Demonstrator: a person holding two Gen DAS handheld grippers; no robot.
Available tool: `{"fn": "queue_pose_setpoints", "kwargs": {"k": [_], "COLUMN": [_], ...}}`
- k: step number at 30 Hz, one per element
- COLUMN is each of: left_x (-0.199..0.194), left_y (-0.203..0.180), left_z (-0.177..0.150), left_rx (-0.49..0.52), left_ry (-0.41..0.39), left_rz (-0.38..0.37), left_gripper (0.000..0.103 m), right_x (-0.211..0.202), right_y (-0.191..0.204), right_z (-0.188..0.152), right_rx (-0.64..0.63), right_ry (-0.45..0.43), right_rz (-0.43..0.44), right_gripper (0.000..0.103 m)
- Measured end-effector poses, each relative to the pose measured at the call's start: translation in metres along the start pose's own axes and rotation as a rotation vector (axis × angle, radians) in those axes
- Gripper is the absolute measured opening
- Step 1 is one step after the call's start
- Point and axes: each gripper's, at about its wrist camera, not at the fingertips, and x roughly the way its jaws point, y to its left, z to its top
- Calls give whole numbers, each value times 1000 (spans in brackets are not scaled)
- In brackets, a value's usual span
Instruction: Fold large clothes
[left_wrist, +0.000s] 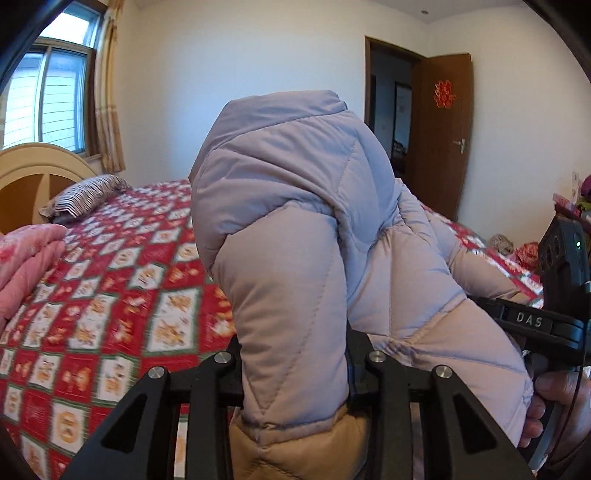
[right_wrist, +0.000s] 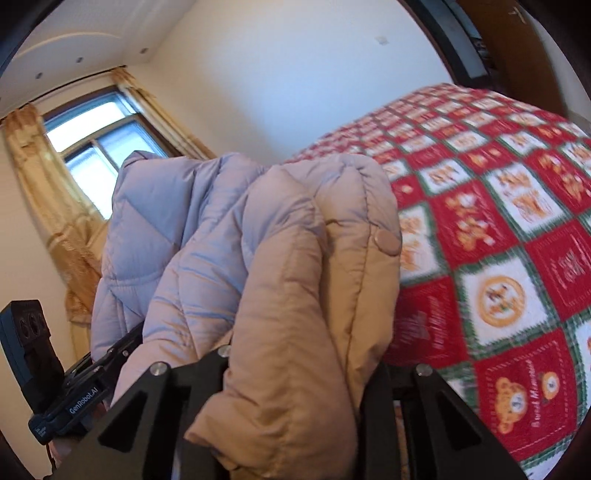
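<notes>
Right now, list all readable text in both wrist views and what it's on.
"DAS": on the right tongs, seen from the left wrist view.
"GenRobot.AI": on the left tongs, seen from the right wrist view.
"Sweet Memories", roughly; blurred: bear square of the red checked bedspread.
Red paper character on the wooden door: too small to read.
Other bedspread squares: blurred.

The jacket (left_wrist: 295, 229) stands bunched between the left gripper's (left_wrist: 295, 373) fingers, above the bed (left_wrist: 110, 295); pillow (left_wrist: 85, 197) far left, door (left_wrist: 441, 136) behind right.
</notes>
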Motion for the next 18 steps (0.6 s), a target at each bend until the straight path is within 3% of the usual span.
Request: {"fn": "queue_pose_setpoints", "kwargs": {"k": [18], "left_x": [-45], "left_y": [124], "left_z": [-7], "left_rx": [-134], "left_ry": [-35], "left_rz": [170], "left_gripper": [35], "right_x": [86], "right_y": [116], "right_z": [1], "right_rx": [-164], "right_ry": [112], "right_rz": [136], "right_gripper": [27]}}
